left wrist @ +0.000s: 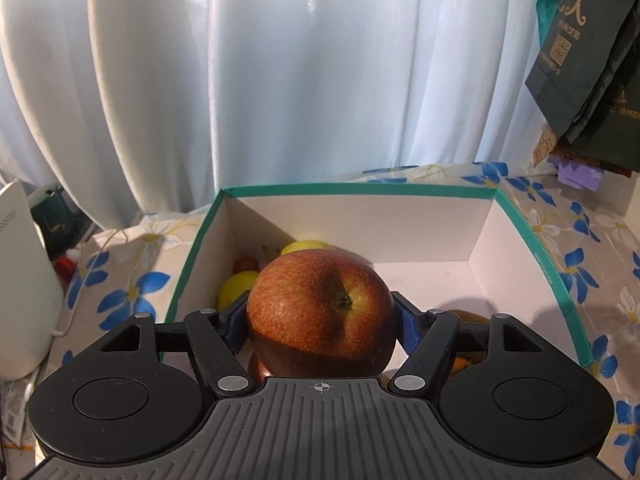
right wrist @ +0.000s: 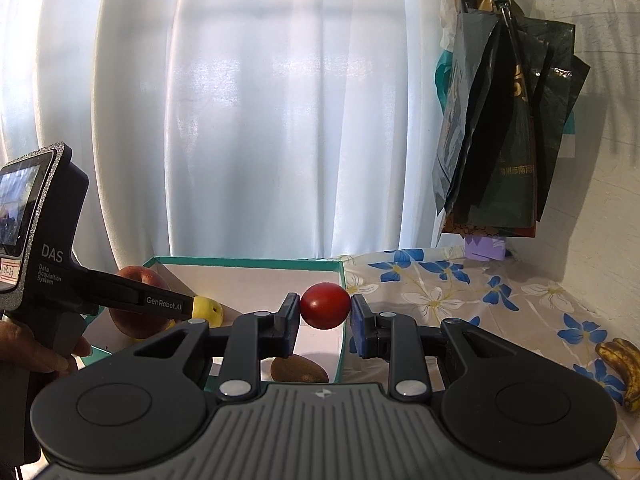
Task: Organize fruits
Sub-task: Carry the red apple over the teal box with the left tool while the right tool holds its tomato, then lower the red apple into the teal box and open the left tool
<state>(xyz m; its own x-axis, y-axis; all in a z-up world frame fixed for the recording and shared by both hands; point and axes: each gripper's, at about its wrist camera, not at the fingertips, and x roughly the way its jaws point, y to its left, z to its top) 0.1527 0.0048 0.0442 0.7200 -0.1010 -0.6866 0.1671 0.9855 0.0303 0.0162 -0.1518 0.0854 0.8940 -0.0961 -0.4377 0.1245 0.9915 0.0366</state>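
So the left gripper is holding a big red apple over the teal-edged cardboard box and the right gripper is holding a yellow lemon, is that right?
Not quite. The right gripper holds a small round red fruit, not a yellow lemon, as the right wrist view shows. The rest stands: the left gripper holds the big red apple over the teal-edged cardboard box.

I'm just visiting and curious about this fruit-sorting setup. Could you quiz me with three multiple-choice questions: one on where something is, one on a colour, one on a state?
1. Where does the banana lie?
A. In the box
B. On the flowered tablecloth, outside the box
C. In a gripper

2. What colour is the box rim?
A. Teal
B. Orange
C. Black

3. What is the left gripper doing?
A. Hanging empty
B. Gripping a large apple over the box
C. Gripping a bag

Answers:
1 B: it rests on the cloth, right of the box.
2 A: a teal band edges the white walls.
3 B: both pads press on the apple's sides.
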